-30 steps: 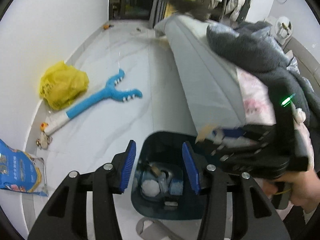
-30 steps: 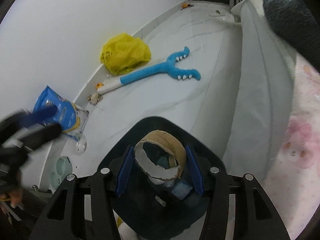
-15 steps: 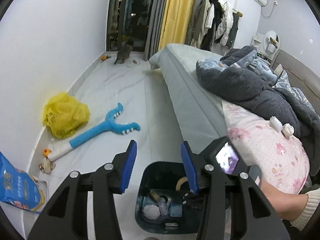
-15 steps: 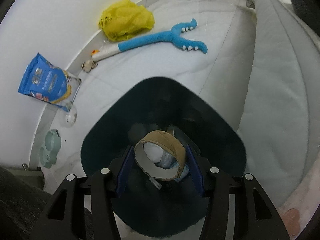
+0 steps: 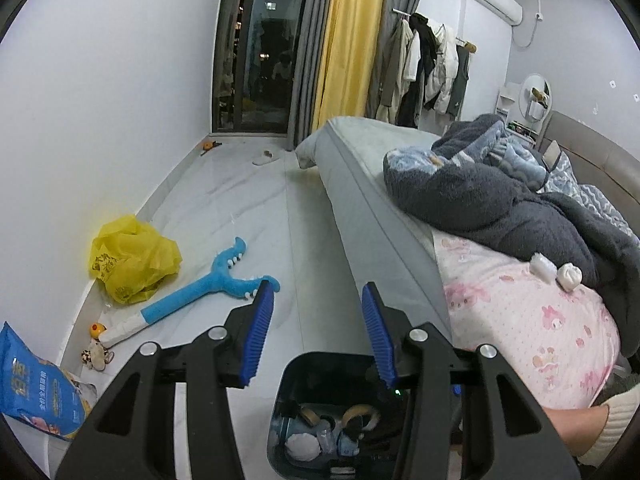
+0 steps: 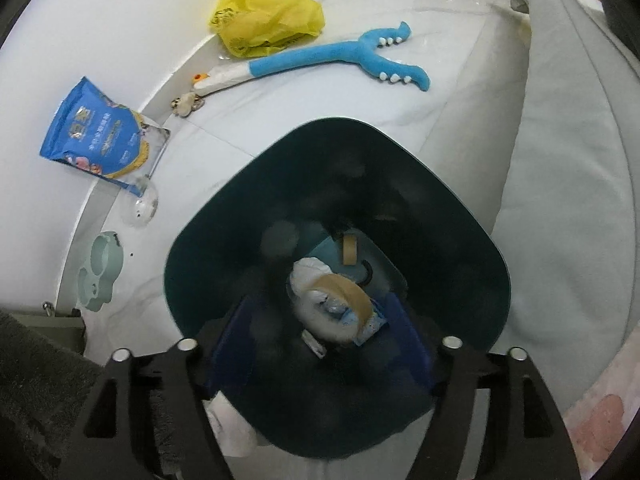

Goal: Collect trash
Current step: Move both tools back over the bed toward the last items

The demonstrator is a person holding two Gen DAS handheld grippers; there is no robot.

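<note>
Right gripper (image 6: 320, 356) jaws have just spread wide and nothing sits between them; the tape roll (image 6: 344, 292) they carried a second ago now lies loose in the bin (image 6: 460, 248) on other trash, so this drop looks done. Left gripper (image 5: 316, 336) hangs part open, empty, above the bin; 2 white wads (image 5: 556, 272) on the bed (image 5: 540, 320) look like the next pickup.

Blue pouch (image 6: 102, 136) print (illegible)

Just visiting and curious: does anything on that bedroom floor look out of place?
Yes. Along the wall lie a crumpled yellow plastic bag, a blue plush toy and a blue pouch, scattered on the floor rather than in the dark bin.
</note>
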